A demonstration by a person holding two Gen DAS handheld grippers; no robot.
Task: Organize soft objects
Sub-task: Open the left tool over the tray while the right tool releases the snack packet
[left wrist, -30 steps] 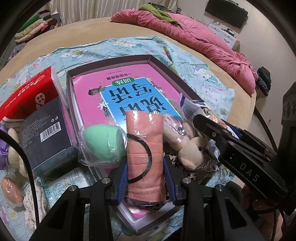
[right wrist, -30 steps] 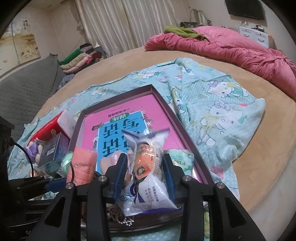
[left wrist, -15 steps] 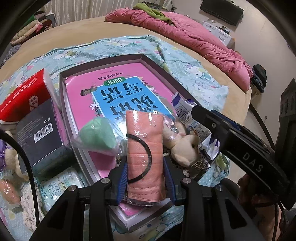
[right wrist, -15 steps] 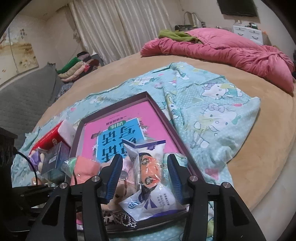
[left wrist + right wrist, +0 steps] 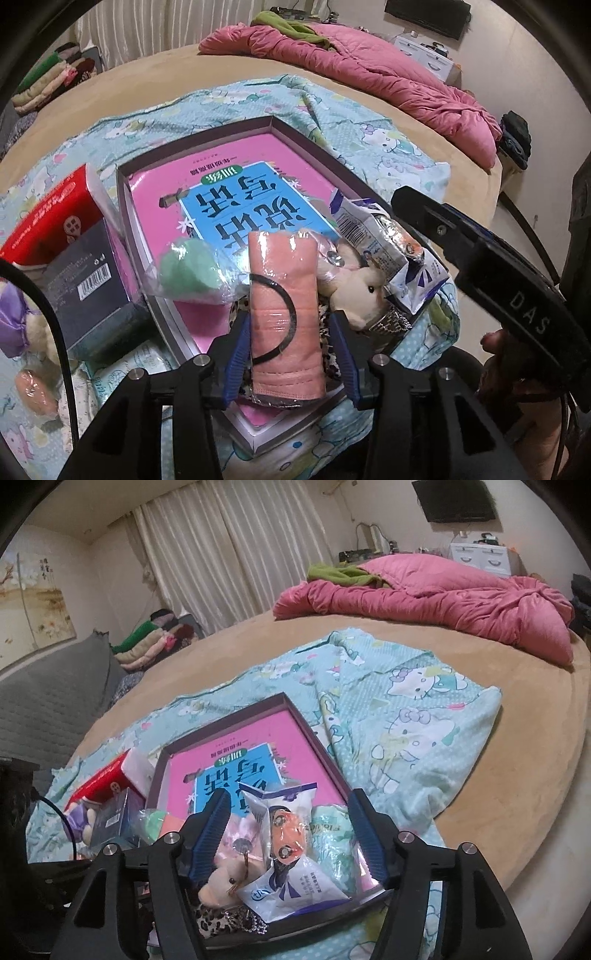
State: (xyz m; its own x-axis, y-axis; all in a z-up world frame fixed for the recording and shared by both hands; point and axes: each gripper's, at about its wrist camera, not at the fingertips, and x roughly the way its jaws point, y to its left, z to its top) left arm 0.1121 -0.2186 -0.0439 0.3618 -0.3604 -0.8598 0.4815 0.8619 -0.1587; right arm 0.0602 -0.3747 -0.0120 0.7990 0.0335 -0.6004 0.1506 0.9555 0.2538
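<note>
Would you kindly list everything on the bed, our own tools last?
tray: one, dark purple, on blanket
book: one, pink and blue, inside tray
pink packet: one, black band around it, tray's near end
green sponge: one, bagged, left of pink packet
plush toy: one, cream, right of pink packet
white packet: one, white-blue, tray's near right corner
red pack: one, left of tray
dark box: one, beside red pack
blanket: one, teal, under tray
left tool: blue pads, just been opening, pink packet between, unpressed
right tool: blue pads, just been opening, open around white packet
</note>
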